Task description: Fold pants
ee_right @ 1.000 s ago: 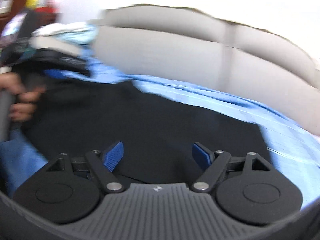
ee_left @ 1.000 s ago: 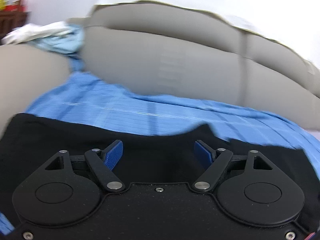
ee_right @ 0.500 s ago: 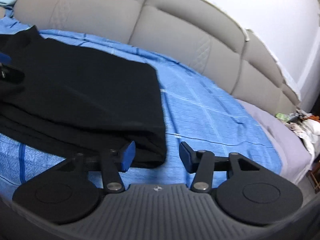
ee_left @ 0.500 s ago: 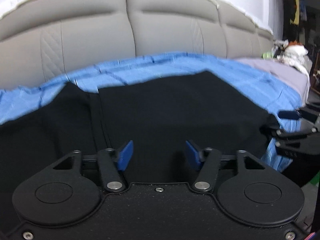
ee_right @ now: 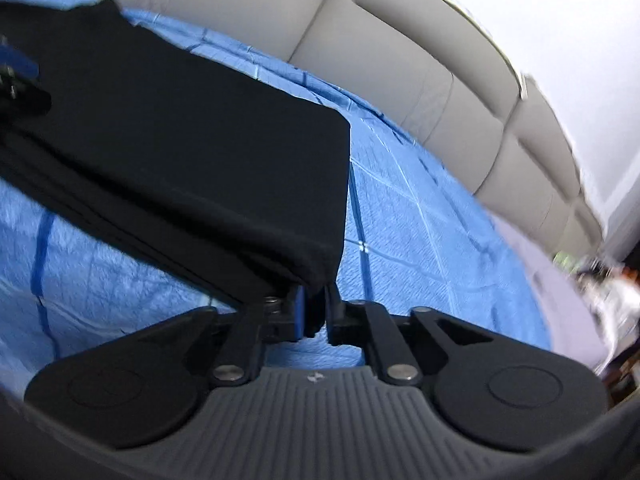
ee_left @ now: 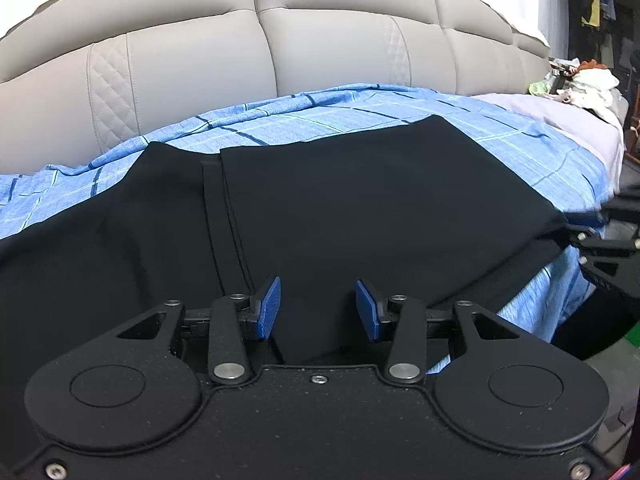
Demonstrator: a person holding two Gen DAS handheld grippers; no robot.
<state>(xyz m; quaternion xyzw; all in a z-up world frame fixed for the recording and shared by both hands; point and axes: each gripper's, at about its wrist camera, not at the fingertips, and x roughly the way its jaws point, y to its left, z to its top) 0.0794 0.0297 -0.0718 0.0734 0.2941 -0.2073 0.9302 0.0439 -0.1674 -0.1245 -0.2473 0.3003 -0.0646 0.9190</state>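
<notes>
Black fabric pants (ee_left: 360, 200), folded into a flat slab, lie across a blue checked bedsheet (ee_left: 320, 116) on the bed, w/ a grey padded leather headboard (ee_left: 260, 48) along the far side. A grey-lilac bare mattress strip (ee_left: 560, 116) shows at the far right, past the sheet's edge.

Left gripper (ee_left: 318, 310) points forward and down at the near edge of the pants, roughly level across, no obvious tilt. Its jaws have just been closing; the blue ribbed fingers (ee_left: 268, 308) stand part-spread w/ a gap between them, black cloth lying in that gap. Can't see the pads pressing on it.

Right gripper (ee_right: 316, 312) sits at the near right corner of the pants, pointing forward and down, view rolled so the headboard runs diagonally. Its jaws have also just been closing; the blue-faced fingers (ee_right: 298, 312) are nearly together, pinching the thick folded corner of the pants, which bunches between them. In the left wrist view the right gripper shows at the far right edge, against that same corner.

Clutter of light-coloured items (ee_left: 588, 84) sits at the far right, too small to make out.
</notes>
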